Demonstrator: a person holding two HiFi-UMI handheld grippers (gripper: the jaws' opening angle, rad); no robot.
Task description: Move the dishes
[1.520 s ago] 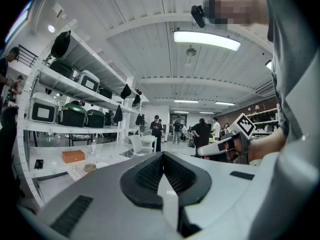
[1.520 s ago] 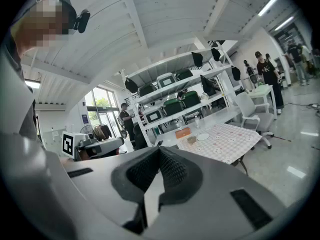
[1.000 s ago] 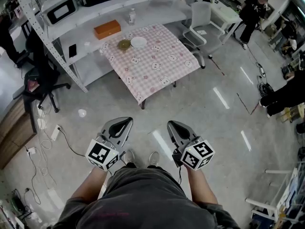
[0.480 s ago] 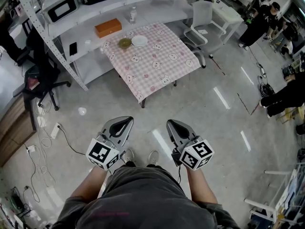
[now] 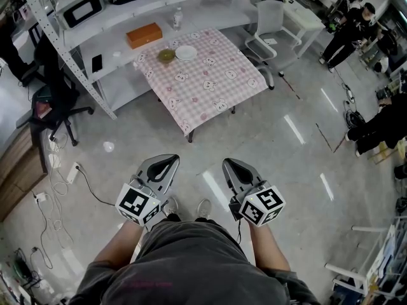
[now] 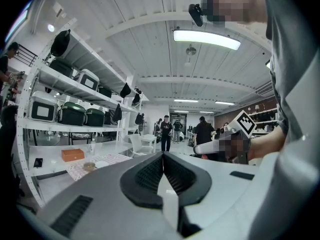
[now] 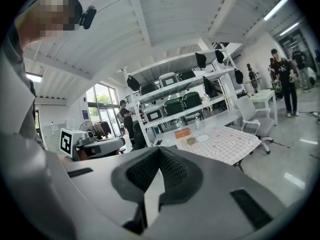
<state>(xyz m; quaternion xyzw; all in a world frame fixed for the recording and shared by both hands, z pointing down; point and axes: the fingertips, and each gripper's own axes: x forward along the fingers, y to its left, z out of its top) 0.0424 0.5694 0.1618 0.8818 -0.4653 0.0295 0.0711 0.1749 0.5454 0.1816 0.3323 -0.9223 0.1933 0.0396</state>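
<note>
Both the left hand-held gripper [image 5: 167,161] and the right hand-held gripper [image 5: 228,164] have their jaws closed together with nothing between them, and they are held side by side at the person's waist. The white plate [image 5: 186,53] and the small bowl [image 5: 166,56] sit just beside each other at the far edge of the checked-cloth counter [image 5: 213,84], well apart from both grippers.

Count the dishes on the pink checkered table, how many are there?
2. A white plate and a small greenish bowl sit side by side near the far edge of the table, the bowl on the left. None look hidden.
</note>
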